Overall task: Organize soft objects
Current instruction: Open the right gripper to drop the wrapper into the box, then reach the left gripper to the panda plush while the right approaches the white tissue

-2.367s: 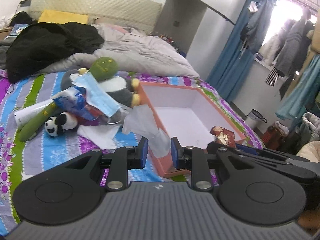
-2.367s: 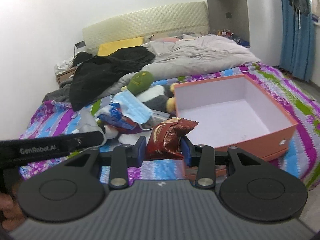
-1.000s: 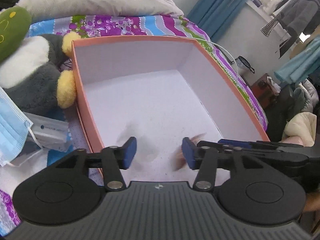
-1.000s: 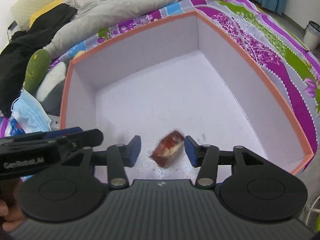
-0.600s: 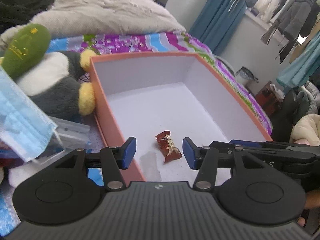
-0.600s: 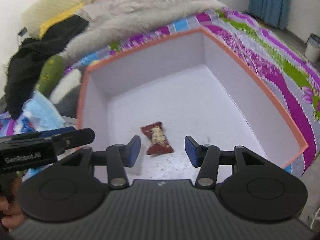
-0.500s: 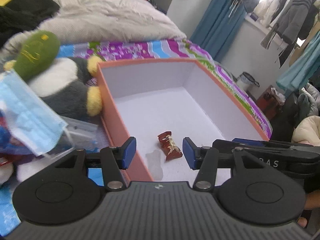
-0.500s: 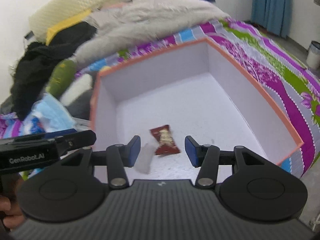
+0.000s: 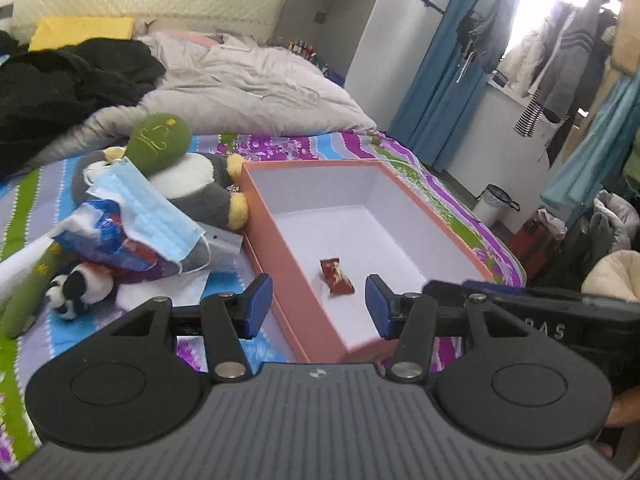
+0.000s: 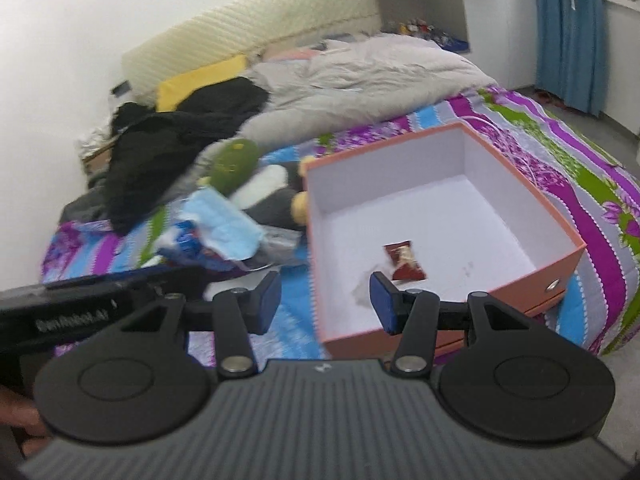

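Note:
An orange box with a white inside sits on the striped bed; it also shows in the right wrist view. A red snack packet lies on its floor, seen too in the right wrist view, with a clear wrapper beside it. My left gripper is open and empty, above the box's near end. My right gripper is open and empty, over the box's near-left corner. Left of the box lies a pile: a green-headed plush, a blue face mask, a blue packet and a small panda.
A black jacket and a grey duvet cover the far half of the bed. A yellow pillow leans on the headboard. Blue curtains, hanging clothes and a bin stand to the right.
Both grippers let go of their items into the box, the left a clear wrapper, the right the red packet, then pulled back and up. The pile has come back into view.

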A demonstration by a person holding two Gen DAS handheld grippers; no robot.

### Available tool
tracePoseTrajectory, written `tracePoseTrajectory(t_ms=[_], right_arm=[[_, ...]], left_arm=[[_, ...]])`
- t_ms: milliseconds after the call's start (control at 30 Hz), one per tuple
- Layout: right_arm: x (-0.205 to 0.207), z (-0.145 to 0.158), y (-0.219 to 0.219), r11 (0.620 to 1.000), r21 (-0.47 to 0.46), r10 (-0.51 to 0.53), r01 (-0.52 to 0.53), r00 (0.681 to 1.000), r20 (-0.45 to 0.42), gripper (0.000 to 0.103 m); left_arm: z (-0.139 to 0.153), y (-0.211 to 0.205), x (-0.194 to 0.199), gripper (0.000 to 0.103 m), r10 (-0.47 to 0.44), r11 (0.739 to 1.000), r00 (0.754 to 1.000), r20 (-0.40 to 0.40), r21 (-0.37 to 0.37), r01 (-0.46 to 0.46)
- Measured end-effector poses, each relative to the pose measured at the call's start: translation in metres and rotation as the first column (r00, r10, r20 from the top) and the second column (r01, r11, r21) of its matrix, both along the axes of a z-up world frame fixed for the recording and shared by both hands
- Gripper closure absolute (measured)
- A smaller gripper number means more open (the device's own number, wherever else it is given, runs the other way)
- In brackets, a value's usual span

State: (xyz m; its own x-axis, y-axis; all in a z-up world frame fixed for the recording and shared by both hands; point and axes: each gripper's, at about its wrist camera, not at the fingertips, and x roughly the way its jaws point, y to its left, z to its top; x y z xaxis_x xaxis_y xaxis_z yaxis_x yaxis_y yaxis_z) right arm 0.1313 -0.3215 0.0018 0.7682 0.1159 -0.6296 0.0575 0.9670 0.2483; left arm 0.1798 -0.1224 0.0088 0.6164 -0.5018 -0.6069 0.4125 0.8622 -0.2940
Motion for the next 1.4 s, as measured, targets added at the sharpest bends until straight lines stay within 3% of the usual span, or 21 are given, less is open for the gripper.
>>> tracePoseTrajectory(t_ms=[367,700,933,1067,1400], right_arm=[[-0.070,0.013,0.046,0.993,-0.001,0.115,-0.115,0.993,0.034,0.051],[-0.104,0.008,0.083,0.979,0.015,0.202,-0.203,0.979,0.023,0.051],[-0.117,0.011,0.105,0.974,0.007,0.227,-0.228,0.973,0.039,0.051],[-0.119,0.008,0.111,0.970,-0.005,0.243,-0.243,0.969,0.047,0.051],[-0.104,-0.008,0.102,0.955,-0.029,0.297,-0.296,0.954,0.039,0.051]], left_arm=[[0.020,0.056,-0.101,0.045,0.089,0.996,0.994,0.058,0.000,-0.089],[0.024,0.104,-0.155,0.046,0.162,0.986,0.984,0.076,-0.040,-0.159],[0.025,0.125,-0.168,0.045,0.191,0.979,0.977,0.091,-0.087,-0.183],[0.025,0.133,-0.172,0.045,0.205,0.977,0.974,0.092,-0.074,-0.199],[0.006,0.125,-0.143,0.045,0.257,0.966,0.966,0.011,-0.041,-0.257]])
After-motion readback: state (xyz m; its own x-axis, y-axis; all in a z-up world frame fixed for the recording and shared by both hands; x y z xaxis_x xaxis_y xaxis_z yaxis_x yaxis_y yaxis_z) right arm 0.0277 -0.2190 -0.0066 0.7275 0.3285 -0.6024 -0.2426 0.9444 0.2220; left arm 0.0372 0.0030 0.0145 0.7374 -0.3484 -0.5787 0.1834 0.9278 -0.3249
